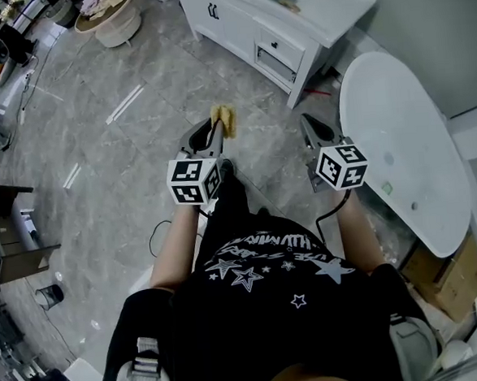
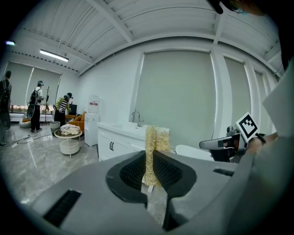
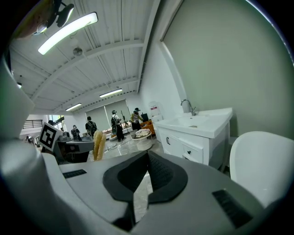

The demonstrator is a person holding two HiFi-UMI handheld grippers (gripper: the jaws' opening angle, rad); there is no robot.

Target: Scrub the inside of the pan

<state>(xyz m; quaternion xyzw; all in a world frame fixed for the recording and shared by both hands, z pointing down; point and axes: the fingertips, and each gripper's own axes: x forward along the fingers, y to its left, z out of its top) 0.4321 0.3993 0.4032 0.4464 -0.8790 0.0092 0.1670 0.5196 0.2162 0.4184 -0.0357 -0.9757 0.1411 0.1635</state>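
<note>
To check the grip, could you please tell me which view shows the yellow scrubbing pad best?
The left gripper view: the yellow scrubbing pad stands upright, close up, clamped in the jaws of the left gripper. The head view shows a small tip past those jaws; the right gripper view shows it small, at left.

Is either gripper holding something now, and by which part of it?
The left gripper is shut on a yellow scrub pad, pinching its lower end; the rest sticks out past the jaws. The right gripper is shut and empty.
</note>
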